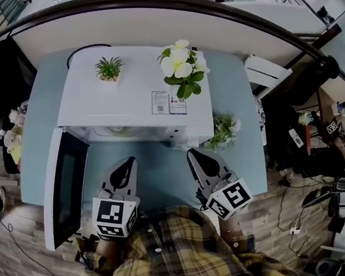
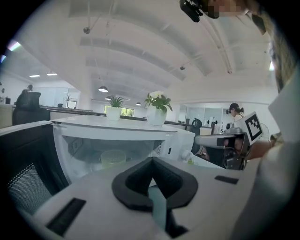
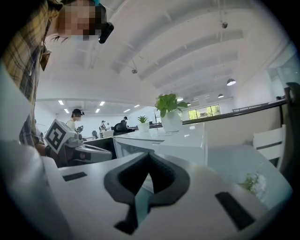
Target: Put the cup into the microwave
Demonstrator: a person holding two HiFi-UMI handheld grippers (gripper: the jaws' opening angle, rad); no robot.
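A pale green translucent cup [image 2: 112, 158] stands inside the open white microwave [image 1: 132, 101], on its floor towards the left; from the head view the cup [image 1: 118, 131] only just shows under the top edge. The microwave door [image 1: 65, 188] hangs wide open to the left. My left gripper [image 1: 127, 162] is shut and holds nothing, a short way in front of the opening; in its own view the left gripper [image 2: 151, 161] points at the cavity. My right gripper [image 1: 193, 153] is shut and holds nothing, in front of the microwave's right end; its tips [image 3: 149, 155] meet.
The microwave sits on a blue table [image 1: 35, 125]. A small green plant [image 1: 109, 68] and a white-flowered plant [image 1: 180, 65] stand on top of it. Another plant [image 1: 224, 129] sits on the table at the microwave's right. The open door blocks the left side.
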